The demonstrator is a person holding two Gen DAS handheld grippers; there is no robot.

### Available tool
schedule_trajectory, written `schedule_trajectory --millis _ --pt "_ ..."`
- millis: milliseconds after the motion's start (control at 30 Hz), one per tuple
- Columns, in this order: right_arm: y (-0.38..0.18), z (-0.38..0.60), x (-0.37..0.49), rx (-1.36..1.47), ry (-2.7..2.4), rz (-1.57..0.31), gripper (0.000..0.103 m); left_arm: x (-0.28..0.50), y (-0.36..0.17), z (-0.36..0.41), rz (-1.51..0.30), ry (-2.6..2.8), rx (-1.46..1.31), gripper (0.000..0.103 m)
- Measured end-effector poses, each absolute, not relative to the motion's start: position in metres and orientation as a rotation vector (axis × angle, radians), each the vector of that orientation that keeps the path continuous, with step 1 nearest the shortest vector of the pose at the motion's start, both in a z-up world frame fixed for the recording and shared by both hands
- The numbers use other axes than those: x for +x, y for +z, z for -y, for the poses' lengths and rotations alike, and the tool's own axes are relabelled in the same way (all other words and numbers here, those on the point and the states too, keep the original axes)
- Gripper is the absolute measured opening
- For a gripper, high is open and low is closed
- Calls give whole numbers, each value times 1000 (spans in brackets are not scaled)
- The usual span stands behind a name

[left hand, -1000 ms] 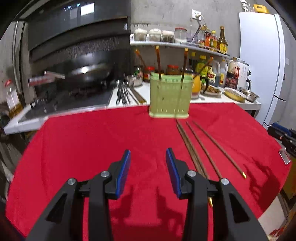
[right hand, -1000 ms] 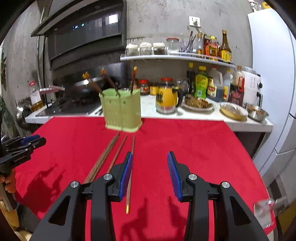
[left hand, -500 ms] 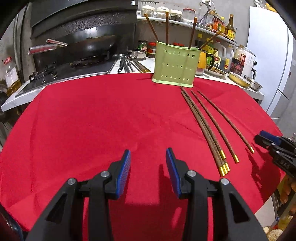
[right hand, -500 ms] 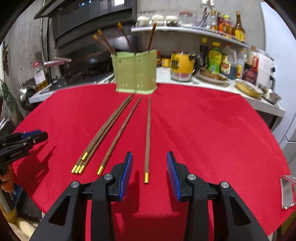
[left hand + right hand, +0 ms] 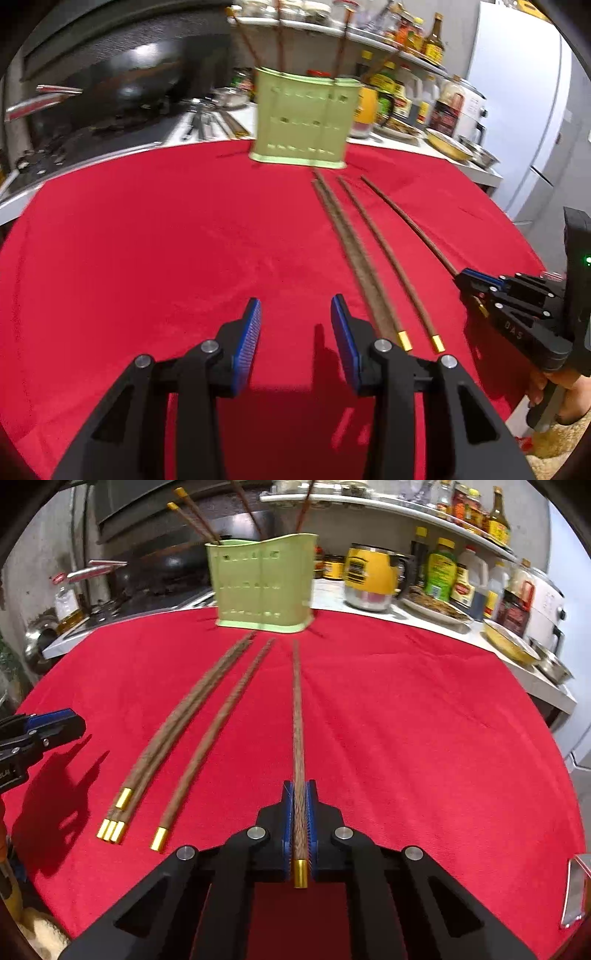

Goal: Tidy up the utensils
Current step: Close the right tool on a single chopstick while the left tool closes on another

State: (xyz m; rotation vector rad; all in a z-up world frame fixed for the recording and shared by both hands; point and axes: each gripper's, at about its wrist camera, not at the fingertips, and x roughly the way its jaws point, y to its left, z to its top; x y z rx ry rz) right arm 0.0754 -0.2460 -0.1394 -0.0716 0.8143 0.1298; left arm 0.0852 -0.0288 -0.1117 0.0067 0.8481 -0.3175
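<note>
The right claw (image 5: 300, 823) is pressed together on one chopstick (image 5: 298, 716), pinching it near its gold-capped end, which sticks out toward the bottom of the right wrist frame. The stick's long axis runs straight up the middle of that frame, its thin tip pointing at the green holder (image 5: 263, 583) in the upper centre. Whether the far part rests on the red cloth (image 5: 424, 738) cannot be told.

Left of it, a single chopstick (image 5: 218, 734) and a bundle of four (image 5: 177, 731) lie on the cloth, all slanting the same way: gold caps at lower left, tips toward the holder. The holder stands upright at the far edge of the surface, with several chopsticks (image 5: 192, 517) leaning out of it.

The left claw (image 5: 295, 332) hangs spread over bare cloth at the lower centre of the left wrist view, nothing between its blue pads, aimed downward at the surface. In that view the right claw's side shows the letters "DAS", with a hand (image 5: 565, 391) gripping its handle at the lower right.

Bottles and jars on the shelf carry labels too blurred to read.
</note>
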Motion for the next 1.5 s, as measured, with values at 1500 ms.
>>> schedule_trajectory --millis 1500 --pt "-146 269 11 -8 182 -708 23 34 -134 43 -838 -317 143 25"
